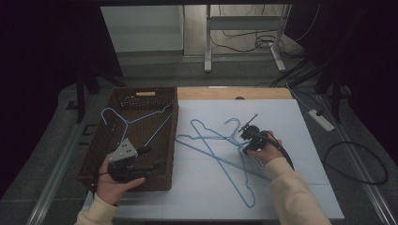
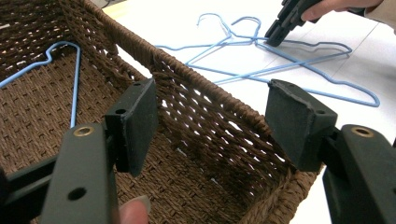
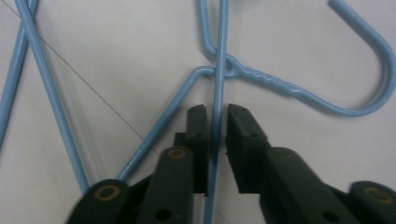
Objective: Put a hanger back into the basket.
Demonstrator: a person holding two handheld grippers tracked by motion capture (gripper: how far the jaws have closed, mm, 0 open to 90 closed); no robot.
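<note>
Beside the wicker basket (image 1: 165, 140), blue hangers (image 1: 220, 157) lie crossed; one wire runs between the right gripper (image 3: 216, 116)'s nearly closed jaws. The left gripper (image 2: 212, 126) gapes empty over the basket.

A white tabletop (image 1: 300, 154) with a bare wooden strip (image 1: 234, 93) along its far edge stands before a metal desk frame (image 1: 244, 28), tangled floor cables (image 1: 253, 41) and a white power strip (image 1: 321, 119).

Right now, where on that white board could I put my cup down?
The white board is bare on its far right, right of the right claw, and along its near left edge by the basket. The middle is crowded with tangled blue hangers; one hanger lies in the basket.
</note>
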